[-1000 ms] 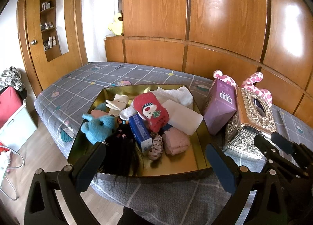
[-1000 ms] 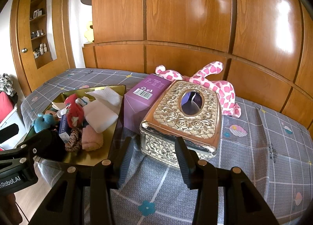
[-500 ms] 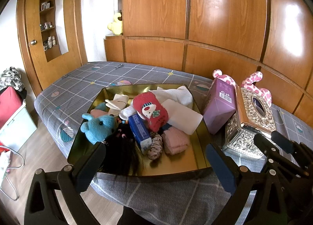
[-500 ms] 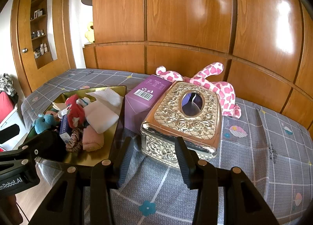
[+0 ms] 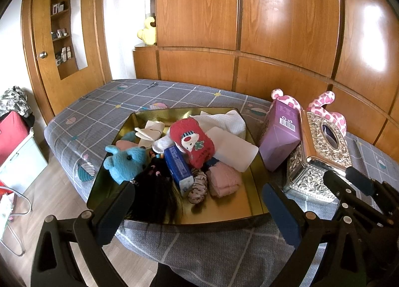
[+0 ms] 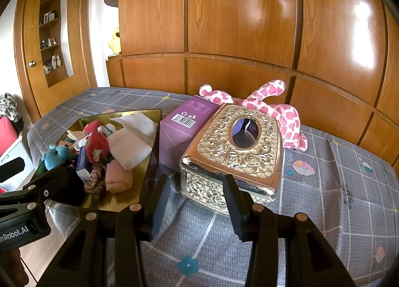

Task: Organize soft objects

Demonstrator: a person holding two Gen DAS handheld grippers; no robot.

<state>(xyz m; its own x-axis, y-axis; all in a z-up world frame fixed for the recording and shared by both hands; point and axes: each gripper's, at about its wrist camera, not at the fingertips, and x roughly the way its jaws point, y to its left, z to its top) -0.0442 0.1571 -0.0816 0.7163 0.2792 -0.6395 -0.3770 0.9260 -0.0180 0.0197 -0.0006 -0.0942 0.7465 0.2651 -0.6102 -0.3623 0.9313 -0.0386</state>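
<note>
The soft objects fill the gold tray (image 5: 251,208) at the bed's (image 5: 104,102) near edge, straight ahead of the left gripper (image 5: 199,212), wide open and empty; the right gripper (image 6: 194,199), part-open, empty, faces the tissue box (image 6: 234,152).

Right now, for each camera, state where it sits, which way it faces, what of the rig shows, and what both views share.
Left wrist: on the left gripper, angled down at the gold tray of soft things; its open fingers and, at right, the right gripper show.
Right wrist: on the right gripper, angled down at the tissue box; its open fingers and, at left, the left gripper show.
Shared: tray, purple box, tissue box, pink plush, bed.
</note>
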